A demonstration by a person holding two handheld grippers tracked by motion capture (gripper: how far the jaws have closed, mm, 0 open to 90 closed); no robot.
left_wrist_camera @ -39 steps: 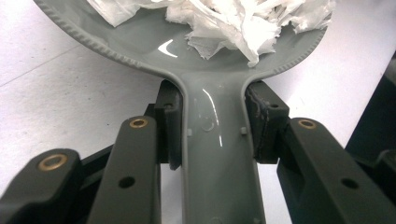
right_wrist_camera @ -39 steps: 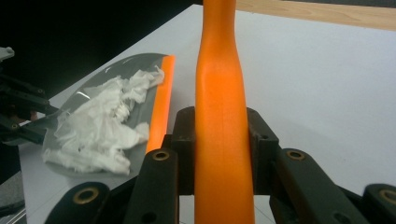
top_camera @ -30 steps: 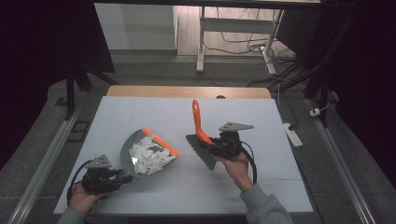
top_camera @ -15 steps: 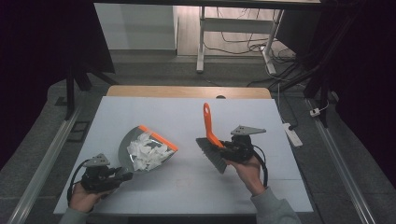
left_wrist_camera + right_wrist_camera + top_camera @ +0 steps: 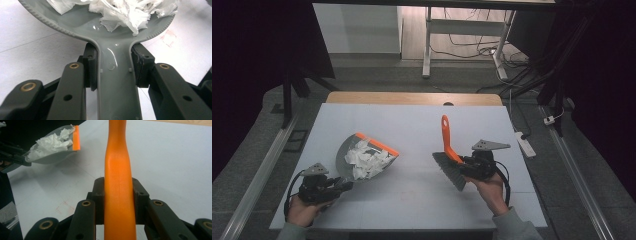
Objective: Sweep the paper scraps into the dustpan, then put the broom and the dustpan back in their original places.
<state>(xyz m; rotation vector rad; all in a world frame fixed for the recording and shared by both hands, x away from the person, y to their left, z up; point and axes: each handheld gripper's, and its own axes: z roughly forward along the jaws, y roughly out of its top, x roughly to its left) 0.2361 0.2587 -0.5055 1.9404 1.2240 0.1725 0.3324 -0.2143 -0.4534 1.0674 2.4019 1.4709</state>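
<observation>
Your left gripper is clamped on the handle of the grey dustpan, which has tipped back since a second ago — its orange lip now rides higher, so the torn paper sits safely inside. To its right, your right gripper, closed around the orange brush, has drawn away to the right. The sweeping looks finished. The white table between them is bare — nothing blocks carrying the pan off.

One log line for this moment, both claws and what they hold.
left claw: shut on grey plastic dustpan | white paper scraps: in pan | right claw: shut on orange-handled brush | white table
</observation>
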